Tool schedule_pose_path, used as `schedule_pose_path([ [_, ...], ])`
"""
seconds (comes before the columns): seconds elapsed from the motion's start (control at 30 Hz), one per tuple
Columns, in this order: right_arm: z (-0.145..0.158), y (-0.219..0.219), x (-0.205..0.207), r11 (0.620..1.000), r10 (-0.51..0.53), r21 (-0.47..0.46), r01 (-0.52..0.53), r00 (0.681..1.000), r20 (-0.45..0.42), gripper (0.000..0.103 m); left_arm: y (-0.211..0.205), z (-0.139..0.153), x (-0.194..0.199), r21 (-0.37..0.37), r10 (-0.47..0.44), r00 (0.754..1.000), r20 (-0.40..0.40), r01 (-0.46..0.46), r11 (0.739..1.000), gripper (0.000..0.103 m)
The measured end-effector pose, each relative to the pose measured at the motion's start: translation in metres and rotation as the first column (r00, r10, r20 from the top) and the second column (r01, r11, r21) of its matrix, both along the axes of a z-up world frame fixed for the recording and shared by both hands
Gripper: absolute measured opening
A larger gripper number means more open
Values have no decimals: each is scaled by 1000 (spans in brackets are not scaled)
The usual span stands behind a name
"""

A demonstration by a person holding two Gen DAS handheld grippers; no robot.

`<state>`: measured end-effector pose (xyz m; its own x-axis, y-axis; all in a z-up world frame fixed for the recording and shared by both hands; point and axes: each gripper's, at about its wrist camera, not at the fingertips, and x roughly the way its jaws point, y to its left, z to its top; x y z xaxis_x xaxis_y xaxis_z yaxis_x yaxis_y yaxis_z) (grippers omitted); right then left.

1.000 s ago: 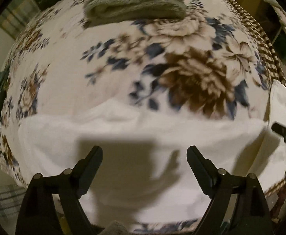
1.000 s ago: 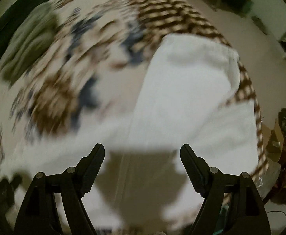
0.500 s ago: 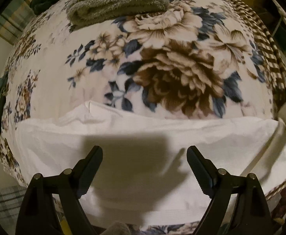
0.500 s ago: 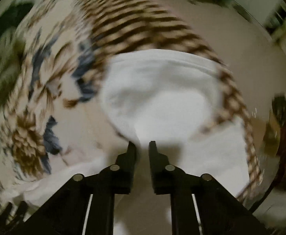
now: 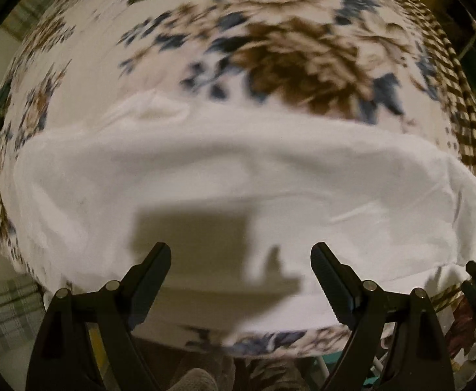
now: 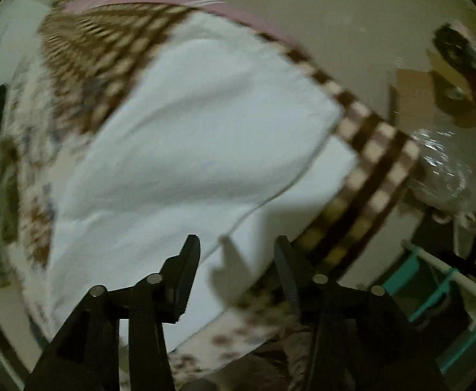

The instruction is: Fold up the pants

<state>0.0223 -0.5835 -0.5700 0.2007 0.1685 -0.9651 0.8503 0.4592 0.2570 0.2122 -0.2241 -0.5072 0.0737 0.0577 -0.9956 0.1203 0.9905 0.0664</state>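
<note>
I judge one fold done: the white cotton pants (image 5: 238,176) lie doubled on the floral blanket (image 5: 270,49). My left gripper (image 5: 240,272) gapes empty; my right gripper (image 6: 238,268) is opening, holding nothing. Further folds remain.

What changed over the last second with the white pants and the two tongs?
The right tongs closed on the white pants half a second ago, folded that end over, and are now opening with no cloth between them. The left tongs stayed open and empty above the pants, which remain on the flowered blanket.
</note>
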Motion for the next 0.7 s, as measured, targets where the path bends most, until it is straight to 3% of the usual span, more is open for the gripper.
schedule_pose_path([
  [0.13,-7,45,12,990,48,130,-56,996,70,50,54,-5,-14,12,90,996,-3,-90,996,88],
  [0.27,-49,104,31,957,45,283,-59,997,58,50,110,-28,-21,63,176,984,-32,-174,983,88],
  [0.4,-72,141,41,947,-27,322,2,997,74,52,155,-45,-23,-41,328,939,-99,-333,942,87],
  [0.47,-71,149,43,954,-72,296,41,993,94,52,179,-52,-20,-144,417,898,-141,-435,889,80],
  [0.57,-68,159,46,956,-128,278,89,984,127,43,200,-59,-14,-232,492,859,-144,-512,827,55],
  [0.63,-66,165,55,967,-106,243,75,988,116,29,208,-64,-7,-257,513,849,-129,-528,809,19],
  [0.7,-65,160,63,976,-86,207,64,991,102,15,217,-76,-2,-275,539,831,-137,-555,785,3],
])
